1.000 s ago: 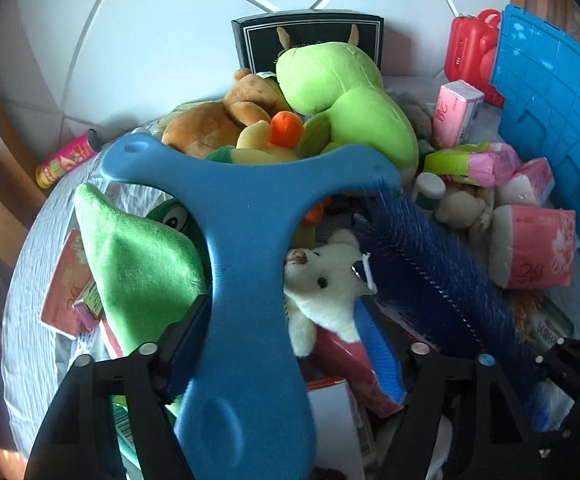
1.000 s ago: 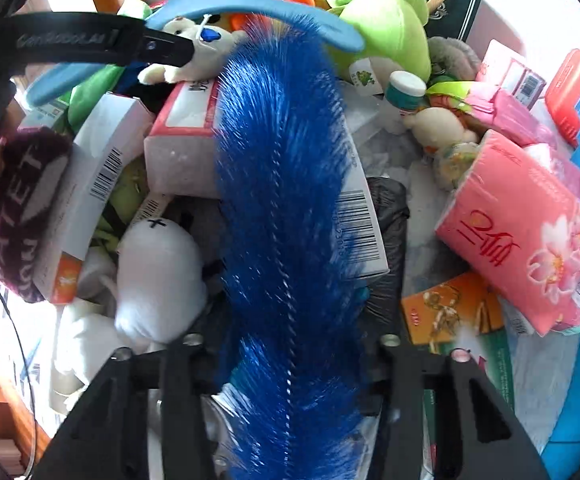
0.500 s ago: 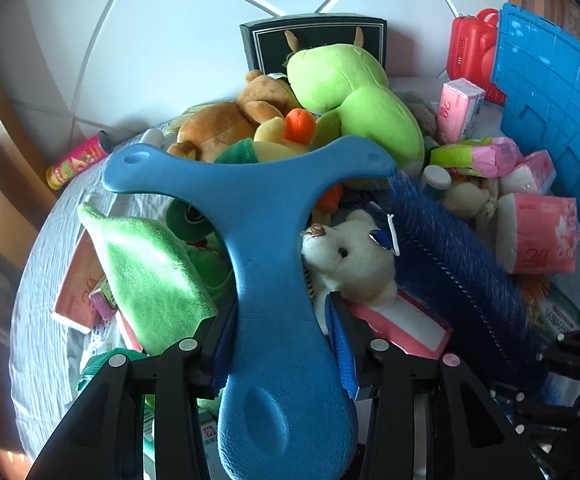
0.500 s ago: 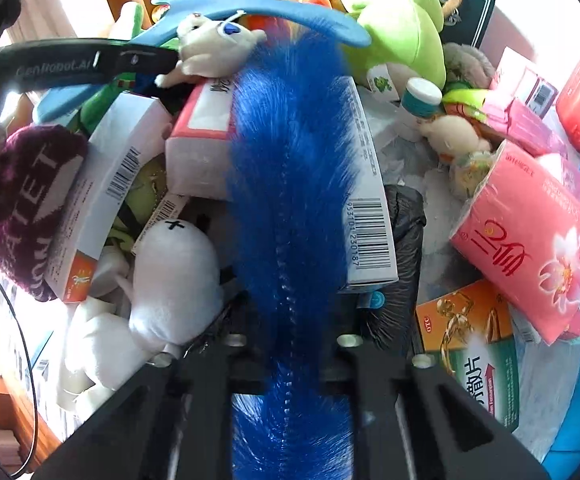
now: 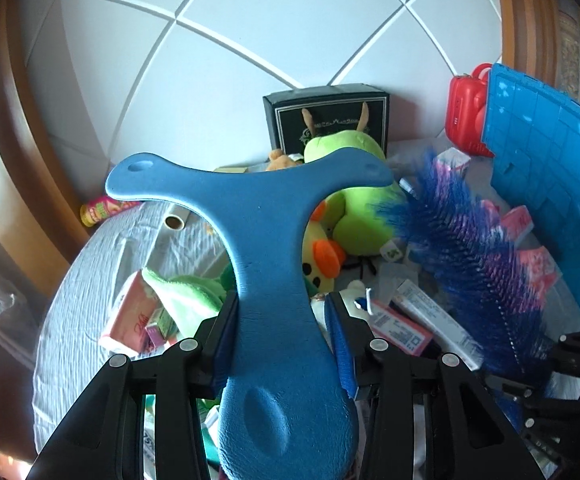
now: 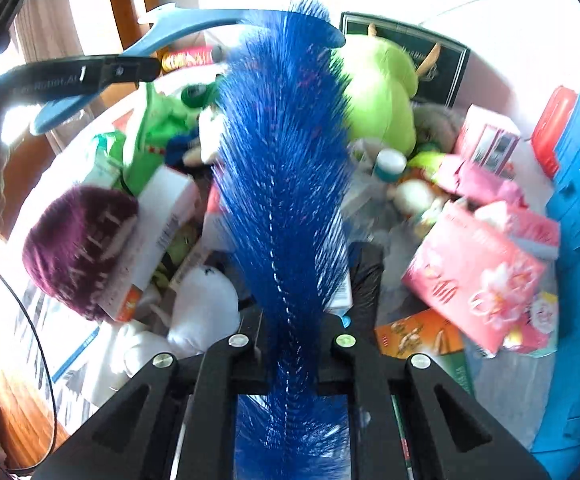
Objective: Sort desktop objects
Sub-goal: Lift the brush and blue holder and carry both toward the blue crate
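Behind the blue brush (image 6: 286, 184), the table's clutter is largely hidden.

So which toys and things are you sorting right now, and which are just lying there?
In hand now:
blue Y-shaped piece, in the left gripper
blue bristle brush, in the right gripper

Lying about:
green plush
pink tissue pack
black box
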Motion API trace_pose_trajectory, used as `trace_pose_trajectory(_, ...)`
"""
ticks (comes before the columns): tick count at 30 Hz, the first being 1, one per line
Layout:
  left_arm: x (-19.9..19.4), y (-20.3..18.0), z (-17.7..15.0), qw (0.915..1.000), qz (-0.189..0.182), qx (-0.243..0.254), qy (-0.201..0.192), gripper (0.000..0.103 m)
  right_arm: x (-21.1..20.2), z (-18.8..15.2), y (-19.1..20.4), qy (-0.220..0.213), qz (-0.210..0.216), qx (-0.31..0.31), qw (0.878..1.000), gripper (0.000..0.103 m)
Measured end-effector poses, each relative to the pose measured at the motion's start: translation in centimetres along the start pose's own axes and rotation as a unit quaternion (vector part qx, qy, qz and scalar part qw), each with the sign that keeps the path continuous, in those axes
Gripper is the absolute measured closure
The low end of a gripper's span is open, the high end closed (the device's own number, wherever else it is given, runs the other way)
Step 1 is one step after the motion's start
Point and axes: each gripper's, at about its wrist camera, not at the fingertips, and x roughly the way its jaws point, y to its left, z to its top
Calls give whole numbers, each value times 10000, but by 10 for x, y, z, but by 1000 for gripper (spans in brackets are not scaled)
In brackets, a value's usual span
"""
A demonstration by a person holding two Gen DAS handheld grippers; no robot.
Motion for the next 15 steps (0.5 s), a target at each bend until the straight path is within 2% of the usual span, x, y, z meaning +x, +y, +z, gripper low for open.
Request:
trace_pose_trajectory(8,-43,-14,19,9989,-111,131,-439,62,-48,23,-10,-454,-201,321,9983,91)
trace_pose_trajectory(15,-77,-29,30,9966,-238,259,-742,62,-114,40,-20,-1047,-448,435,9925,91)
